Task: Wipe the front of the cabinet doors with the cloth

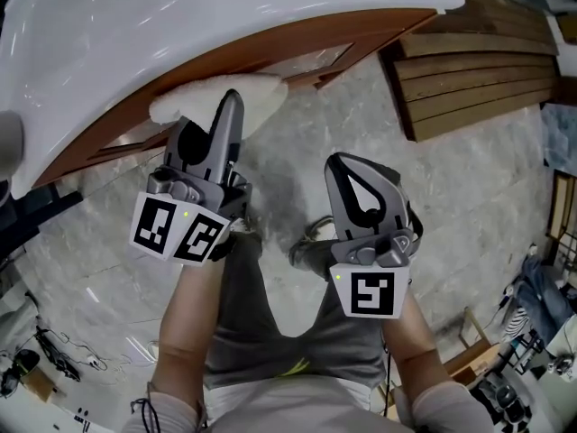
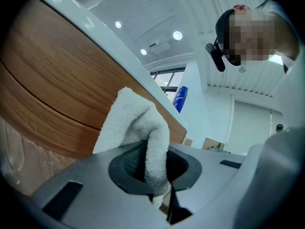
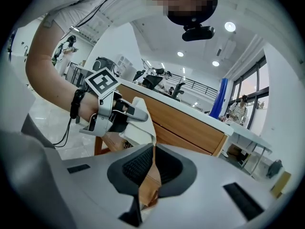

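The left gripper [image 1: 232, 99] has its fingers clamped on the white cloth [image 2: 136, 120] — bunched just ahead of them against the wooden cabinet door [image 2: 57, 92]. The right gripper [image 3: 151, 168] has its fingers closed — empty.

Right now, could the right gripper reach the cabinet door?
Probably yes. The right gripper is empty and back from the cabinet door, with only floor showing between them. The left gripper, holding the cloth at the door, sits off to its side.
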A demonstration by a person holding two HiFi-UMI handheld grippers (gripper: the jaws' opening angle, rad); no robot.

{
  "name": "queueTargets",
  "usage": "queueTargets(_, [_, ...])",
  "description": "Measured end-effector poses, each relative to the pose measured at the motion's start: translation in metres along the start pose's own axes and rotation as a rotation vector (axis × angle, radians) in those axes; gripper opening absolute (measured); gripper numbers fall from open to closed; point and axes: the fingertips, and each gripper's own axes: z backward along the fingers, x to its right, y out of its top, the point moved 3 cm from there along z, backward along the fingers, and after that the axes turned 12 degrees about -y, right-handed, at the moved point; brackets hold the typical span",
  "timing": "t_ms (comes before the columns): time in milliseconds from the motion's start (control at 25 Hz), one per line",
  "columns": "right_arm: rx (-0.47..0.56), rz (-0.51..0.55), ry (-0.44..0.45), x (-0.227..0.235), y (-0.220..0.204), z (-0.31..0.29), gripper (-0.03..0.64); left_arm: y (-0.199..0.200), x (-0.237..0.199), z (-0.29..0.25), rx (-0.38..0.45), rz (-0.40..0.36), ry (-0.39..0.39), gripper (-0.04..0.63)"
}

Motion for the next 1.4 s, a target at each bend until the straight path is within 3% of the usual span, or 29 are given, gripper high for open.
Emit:
queueTargets(320, [-0.002,-0.003,-0.005,0.008,-0.011,-0.013,0.044,-0.008,0.001,-0.021,-0.007,-0.020,-0.026,0.058])
queueTargets(1400, [-0.083,-0.032,-0.100,0.059,-0.091,-0.003,0.044,-0.064,0.042,-0.131,-0.026,0.031,-0.189,0.058])
